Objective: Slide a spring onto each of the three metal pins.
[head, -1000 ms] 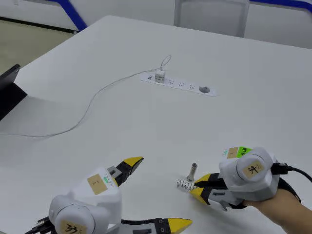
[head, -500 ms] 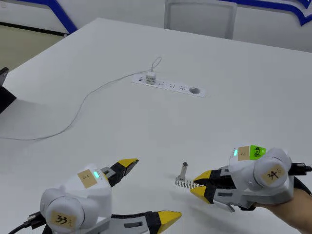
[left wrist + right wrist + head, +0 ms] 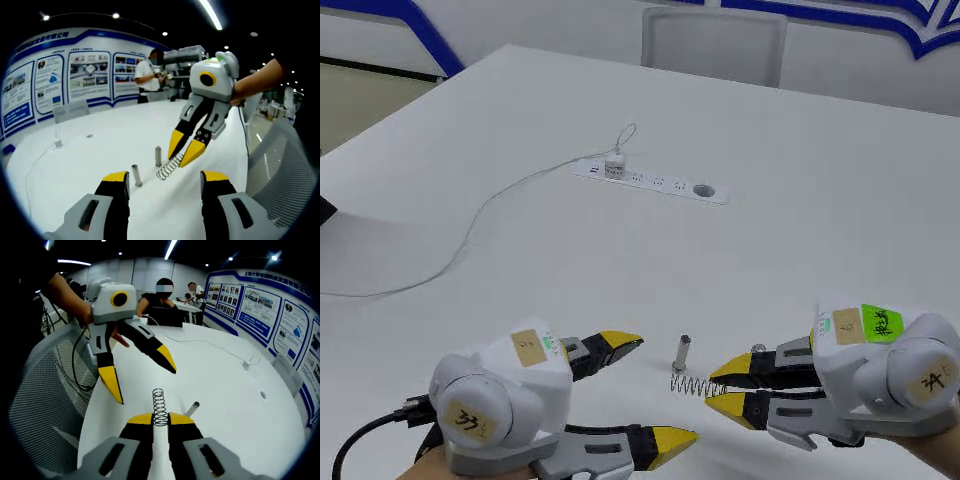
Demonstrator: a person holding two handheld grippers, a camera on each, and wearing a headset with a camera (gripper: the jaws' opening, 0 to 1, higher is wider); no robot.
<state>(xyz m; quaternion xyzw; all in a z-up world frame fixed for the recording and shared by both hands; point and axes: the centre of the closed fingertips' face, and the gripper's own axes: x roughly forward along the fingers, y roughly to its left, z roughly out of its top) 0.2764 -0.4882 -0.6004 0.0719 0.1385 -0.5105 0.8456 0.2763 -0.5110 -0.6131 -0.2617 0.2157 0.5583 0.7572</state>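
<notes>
My right gripper (image 3: 713, 385) is shut on one end of a small wire spring (image 3: 690, 383), which sticks out level toward the left. A short metal pin (image 3: 682, 352) stands upright on the white table (image 3: 800, 230) just beyond the spring's free end. A second pin (image 3: 757, 349) peeks out behind the right gripper. In the left gripper view, both pins (image 3: 135, 175) (image 3: 158, 156) stand ahead, with the spring (image 3: 167, 167) hanging beside them. My left gripper (image 3: 650, 392) is open and holds nothing, a little left of the pin. The right gripper view shows the spring (image 3: 160, 407) between its shut jaws.
A white power strip (image 3: 650, 181) with a plugged charger lies farther back, and its cable (image 3: 470, 225) trails left across the table. A grey chair (image 3: 715, 45) stands at the far edge. People stand in the background of both gripper views.
The head camera has tilted, so the whole view has shifted. The right gripper still holds the spring by the pin. The left gripper has come in closer to the pin.
</notes>
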